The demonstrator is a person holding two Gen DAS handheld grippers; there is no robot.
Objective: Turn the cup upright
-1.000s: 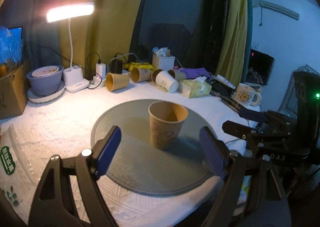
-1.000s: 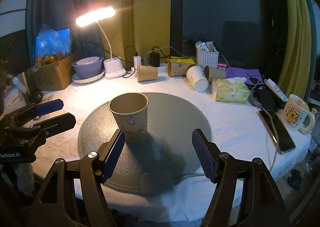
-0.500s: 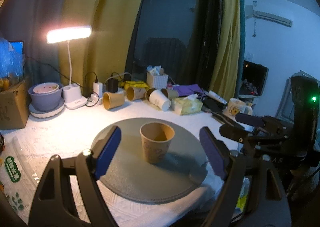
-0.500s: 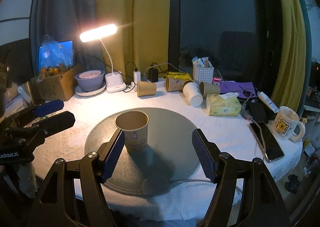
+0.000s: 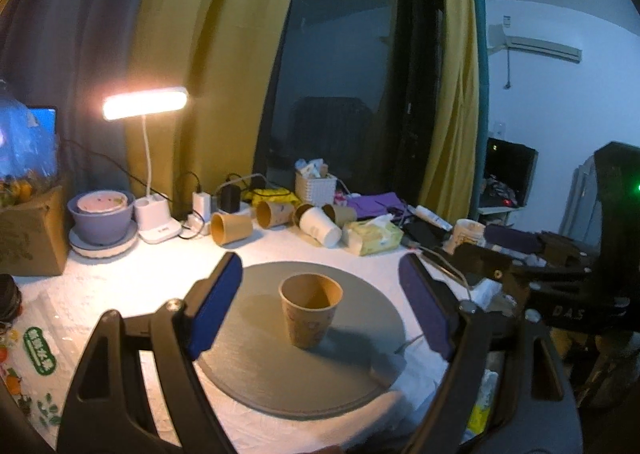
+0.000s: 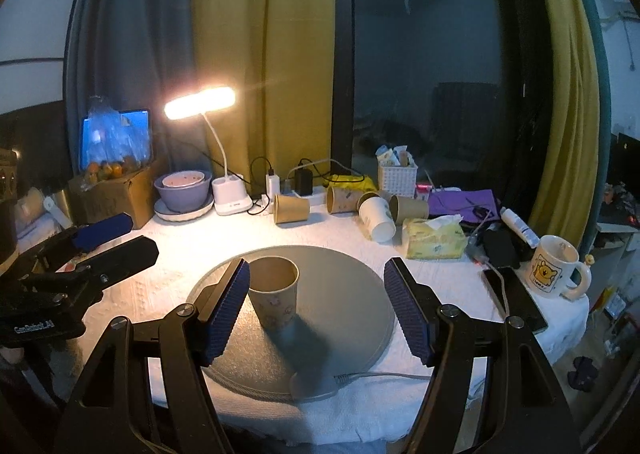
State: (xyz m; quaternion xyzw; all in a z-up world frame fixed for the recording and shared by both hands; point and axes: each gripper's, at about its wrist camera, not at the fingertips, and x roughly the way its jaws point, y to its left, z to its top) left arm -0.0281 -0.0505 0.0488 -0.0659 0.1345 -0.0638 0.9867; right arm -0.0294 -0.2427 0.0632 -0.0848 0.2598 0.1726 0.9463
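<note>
Both tools wide open, nothing held. The left tool (image 5: pixel 320 306) hangs over the near edge of the counter (image 5: pixel 132 282), its blue pads spread either side of the paper cup (image 5: pixel 311 310), which stands upright, mouth up, on the round grey mat (image 5: pixel 360 366), beyond the tips and clear of both pads. From the right tool (image 6: pixel 318 308), the cup (image 6: pixel 274 292) sits just beyond the left pad (image 6: pixel 226 312), well apart from the other pad. A grey cable (image 6: pixel 380 376) trails off the mat's near edge. Further back, on the white cloth, several paper cups (image 6: pixel 292 208) lie on their sides beside a tissue pack (image 6: pixel 434 240). A bear mug (image 6: pixel 556 270) stands off to the right, next to a phone (image 6: pixel 514 302). At the rear, a lit desk lamp (image 6: pixel 200 104), a bowl (image 6: pixel 183 190) and yellow curtains (image 6: pixel 260 54) against a dark window.
</note>
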